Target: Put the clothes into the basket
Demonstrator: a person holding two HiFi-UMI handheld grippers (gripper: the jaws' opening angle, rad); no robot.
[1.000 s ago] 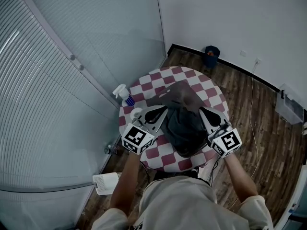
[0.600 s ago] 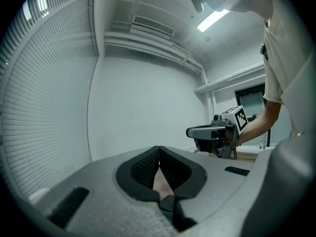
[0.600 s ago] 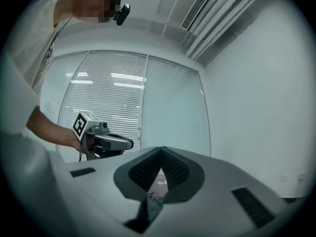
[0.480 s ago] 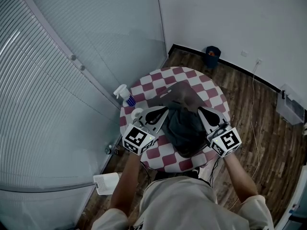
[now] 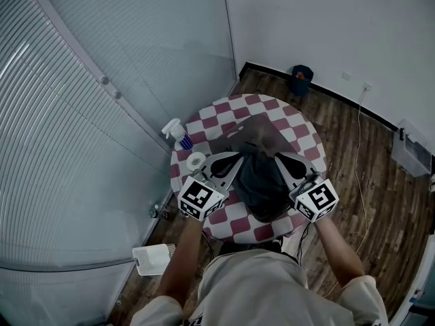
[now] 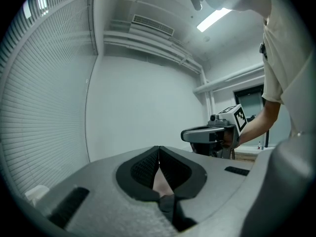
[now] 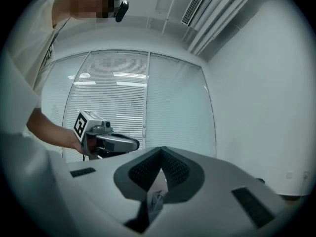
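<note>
A dark heap of clothes [image 5: 260,176] lies in the middle of the round checkered table [image 5: 224,109] and droops toward its near edge. I cannot make out a basket. My left gripper [image 5: 232,160] sits at the heap's left side and my right gripper [image 5: 281,159] at its right side. In the left gripper view the left gripper [image 6: 159,147] is shut, tips touching, with only wall beyond it. In the right gripper view the right gripper [image 7: 161,149] is likewise shut and holds nothing. Both point level or upward, and each sees the other gripper across the table.
A white spray bottle [image 5: 174,133] and a small white roll [image 5: 196,160] stand at the table's left edge. On the wooden floor lie a white object [image 5: 151,259] near left, a dark bin [image 5: 300,79] by the far wall and a white box [image 5: 410,148] at right.
Both grippers have edged slightly inward toward the dark heap. Their jaws stay shut and the clothes have not moved.
</note>
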